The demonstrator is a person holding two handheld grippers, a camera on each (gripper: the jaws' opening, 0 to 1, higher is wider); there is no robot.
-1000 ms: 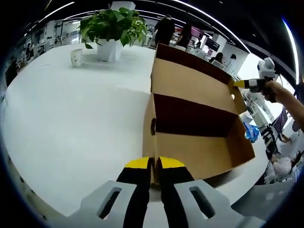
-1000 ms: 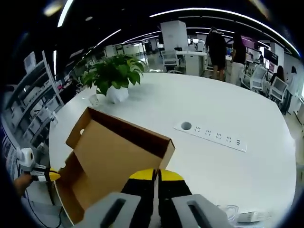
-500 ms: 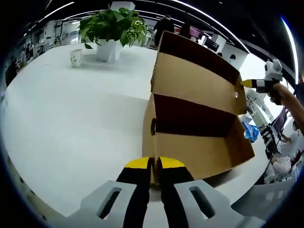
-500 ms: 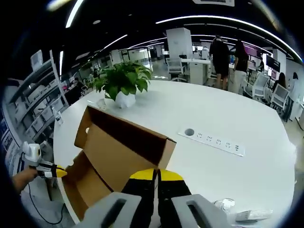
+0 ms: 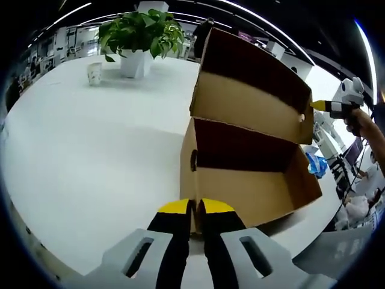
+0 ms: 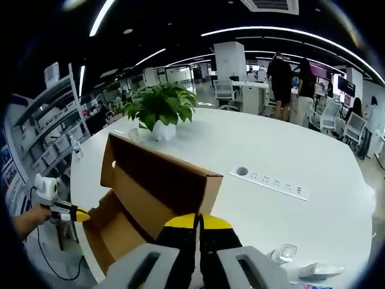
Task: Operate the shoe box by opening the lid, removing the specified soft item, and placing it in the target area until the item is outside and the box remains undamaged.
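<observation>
In the left gripper view, the left claw (image 5: 195,211) has its yellow-tipped jaws pinched together on the near end wall of the cardboard shoe box (image 5: 246,192), which stands at the worktop's (image 5: 90,156) edge closest to the camera and runs away toward the right. The box is open: its hinged lid (image 5: 252,90) is raised steeply above the far long wall, the brown inner face turned toward the camera. The inside of the box is in shadow, and no soft item can be made out there. At the lid's right-hand corner the right claw (image 5: 319,106) comes in, its yellow tip touching the lid edge, with the person's hand (image 5: 361,120) behind it. Toward the far edge of the worktop stand a potted plant (image 5: 141,36) in a white pot and, just to its left, a small paper cup (image 5: 95,72)

In the right gripper view, the right claw (image 6: 197,224) is closed narrow on the corner of the lifted lid (image 6: 162,180), which rises over the shoe box (image 6: 114,232) lying by the near left edge of the worktop (image 6: 301,229). The left claw (image 6: 78,214) enters from the left with its yellow tip at the box's end wall, held by a hand (image 6: 27,220). The potted plant (image 6: 161,108) stands beyond the box; a white power strip (image 6: 274,183) is set flat in the worktop's middle, and a clear wrapped object (image 6: 283,254) lies at the near edge
</observation>
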